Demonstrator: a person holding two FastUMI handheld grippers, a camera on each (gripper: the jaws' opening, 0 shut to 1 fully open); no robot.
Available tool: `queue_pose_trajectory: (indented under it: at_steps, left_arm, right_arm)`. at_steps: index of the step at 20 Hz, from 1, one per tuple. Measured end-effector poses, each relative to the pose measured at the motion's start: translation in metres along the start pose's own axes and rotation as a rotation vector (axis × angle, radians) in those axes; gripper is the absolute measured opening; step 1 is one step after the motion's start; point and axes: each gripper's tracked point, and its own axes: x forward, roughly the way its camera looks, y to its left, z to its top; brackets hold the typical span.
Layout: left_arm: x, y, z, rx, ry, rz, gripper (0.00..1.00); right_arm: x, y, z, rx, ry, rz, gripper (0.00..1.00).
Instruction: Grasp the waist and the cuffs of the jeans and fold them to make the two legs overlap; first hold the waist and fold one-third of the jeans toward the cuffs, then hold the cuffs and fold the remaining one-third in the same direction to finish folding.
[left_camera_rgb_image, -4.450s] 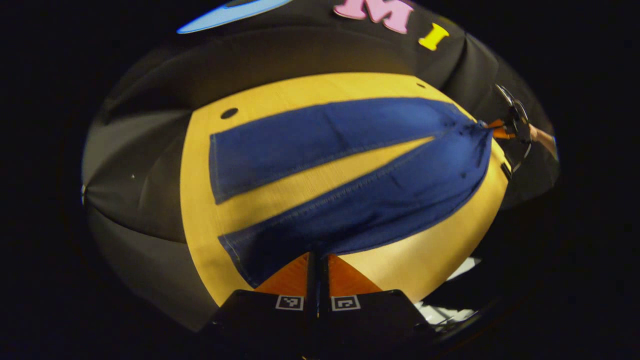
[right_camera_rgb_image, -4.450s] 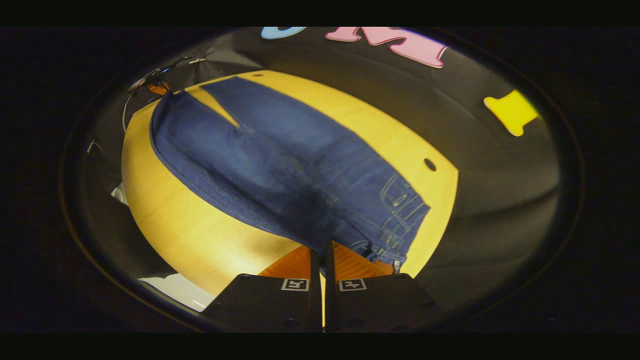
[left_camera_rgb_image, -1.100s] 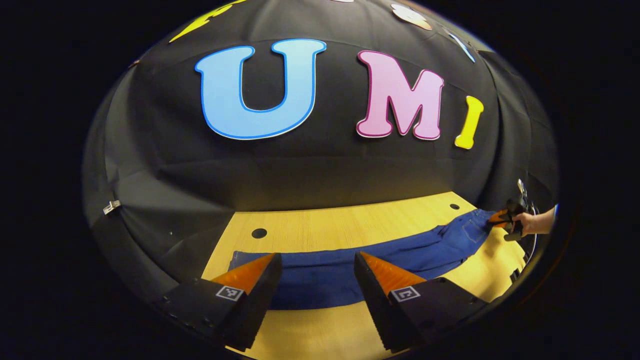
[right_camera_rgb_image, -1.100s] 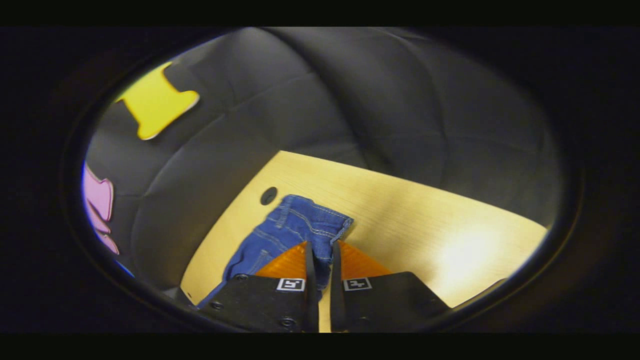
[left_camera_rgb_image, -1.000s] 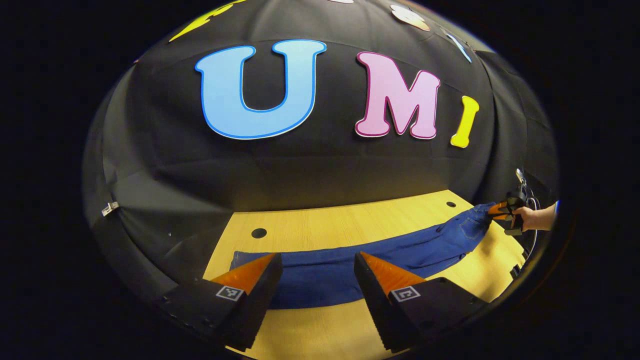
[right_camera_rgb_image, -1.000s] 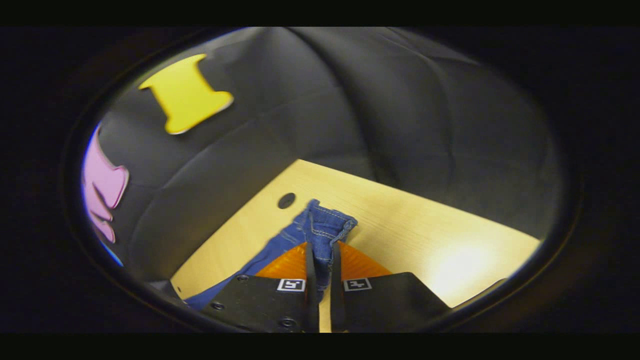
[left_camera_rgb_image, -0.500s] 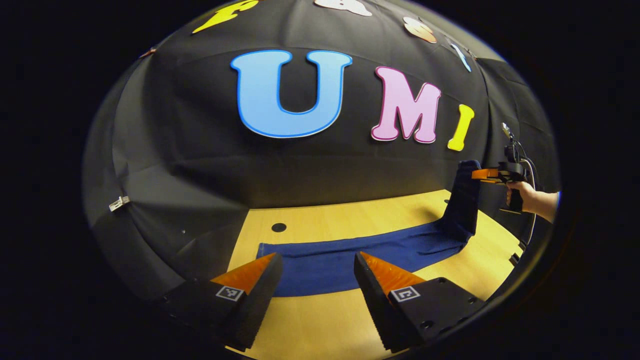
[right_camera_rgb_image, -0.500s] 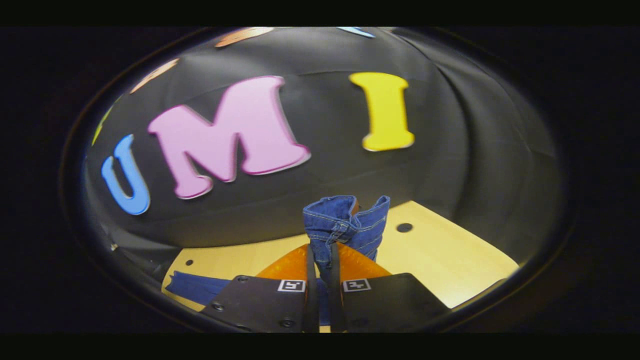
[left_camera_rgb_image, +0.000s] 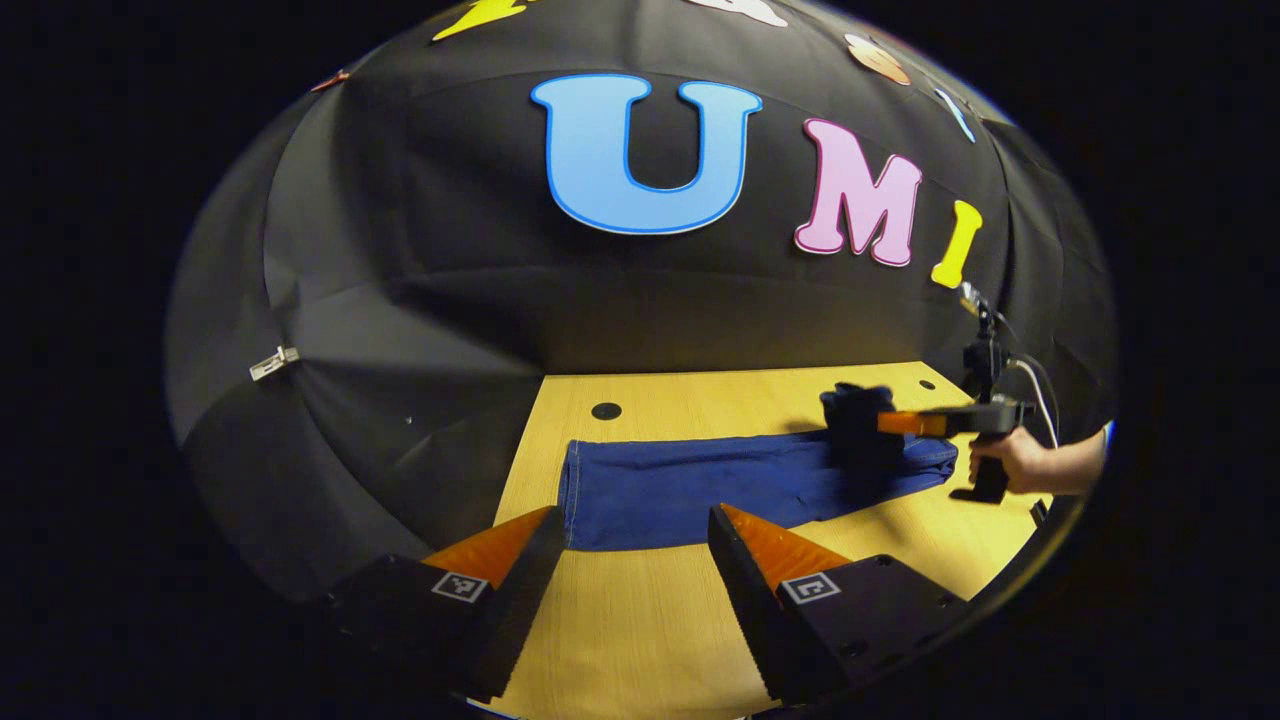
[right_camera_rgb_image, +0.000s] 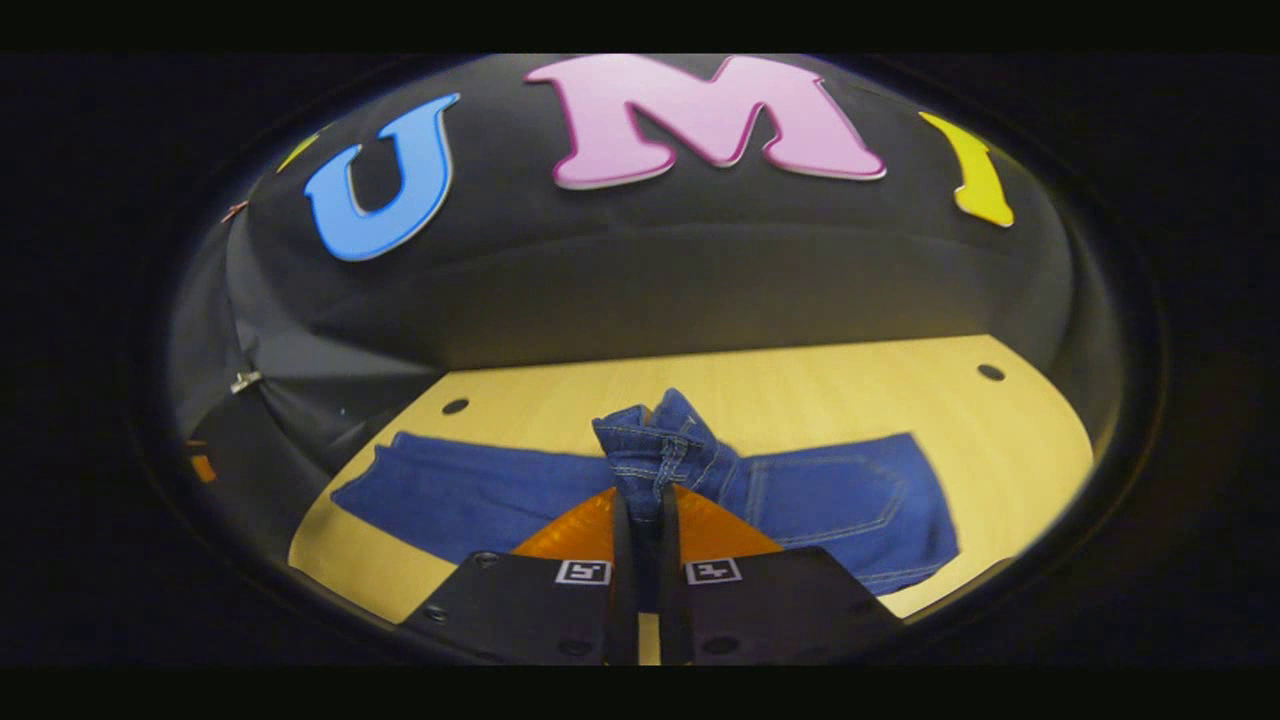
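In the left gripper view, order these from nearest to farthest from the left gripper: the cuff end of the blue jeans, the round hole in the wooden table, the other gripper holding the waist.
1. Cuff end of the blue jeans, just ahead of the open left gripper.
2. Round hole in the wooden table, beyond the cuffs.
3. Right gripper, far right, holding the waist above the legs.

We see the dark blue denim jeans (right_camera_rgb_image: 470, 500) lying lengthwise on the table, legs overlapped, cuffs flat at the left end (stitching pale). The bunched waist (right_camera_rgb_image: 655, 440) is lifted above the seat, doubling toward the cuffs (left_camera_rgb_image: 580, 495).
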Motion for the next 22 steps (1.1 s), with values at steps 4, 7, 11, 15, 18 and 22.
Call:
queue_pose_trajectory:
  at_steps: [4,7,11,15,18,22]
  left_arm:
    - [0.024,0.002,-0.014,-0.098,0.048,-0.009,0.91]
    - [0.048,0.01,-0.023,-0.178,0.093,-0.002,0.87]
    - [0.087,0.033,-0.029,-0.256,0.139,0.037,0.95]
    - [0.126,0.079,-0.032,-0.331,0.184,0.126,0.94]
    - [0.156,0.096,-0.047,-0.362,0.236,0.151,0.94]
    - [0.2,0.092,-0.077,-0.392,0.339,0.151,0.94]
  right_arm:
    - [-0.011,-0.054,0.019,0.06,0.171,0.101,0.17]
    - [0.003,-0.08,0.032,0.105,0.203,0.193,0.59]
    - [-0.036,-0.144,0.065,0.069,0.165,0.268,0.91]
    - [-0.084,-0.183,0.082,0.099,0.126,0.255,0.9]
    - [-0.107,-0.228,0.088,0.132,0.102,0.191,0.91]
    - [-0.154,-0.281,0.089,0.168,0.1,0.135,0.91]
